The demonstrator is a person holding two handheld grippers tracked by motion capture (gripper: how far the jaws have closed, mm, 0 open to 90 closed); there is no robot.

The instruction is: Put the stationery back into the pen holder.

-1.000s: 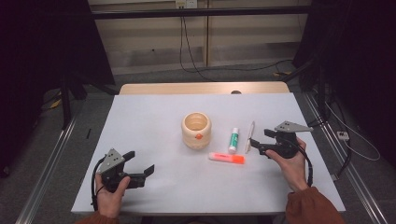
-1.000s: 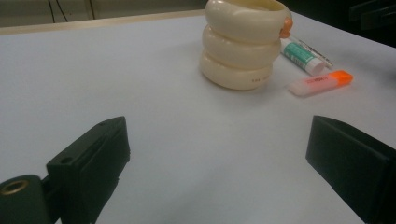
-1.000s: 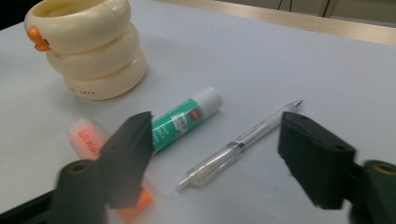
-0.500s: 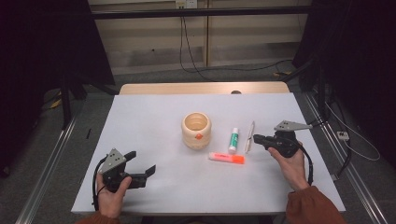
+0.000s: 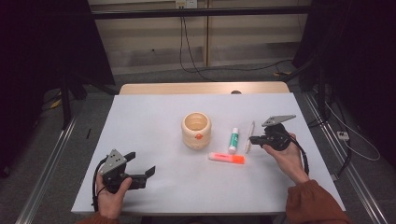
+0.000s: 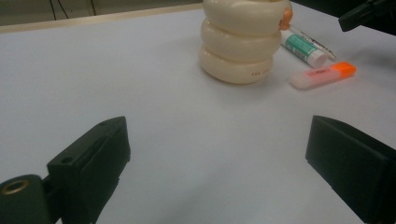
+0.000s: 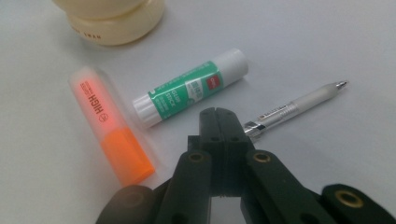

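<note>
the right gripper (image 7: 219, 114) has its jaws pressed together over the rear end of the pen (image 7: 299, 103); whether they pinch it cannot be told, and the pen lies flat on the table (image 5: 154, 126). beside it lie the glue stick (image 7: 189, 91) and highlighter (image 7: 112, 135), beyond them the holder (image 5: 196, 130). nothing looks stowed yet. a second earlier these jaws stood apart. the left gripper (image 6: 219, 154) rests spread, empty.

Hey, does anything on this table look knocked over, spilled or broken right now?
Nothing stands out. The cream pen holder stands upright, and the glue stick, pen and orange highlighter lie loose beside it, intact. The right gripper is shut beside the pen, gripping nothing.
</note>
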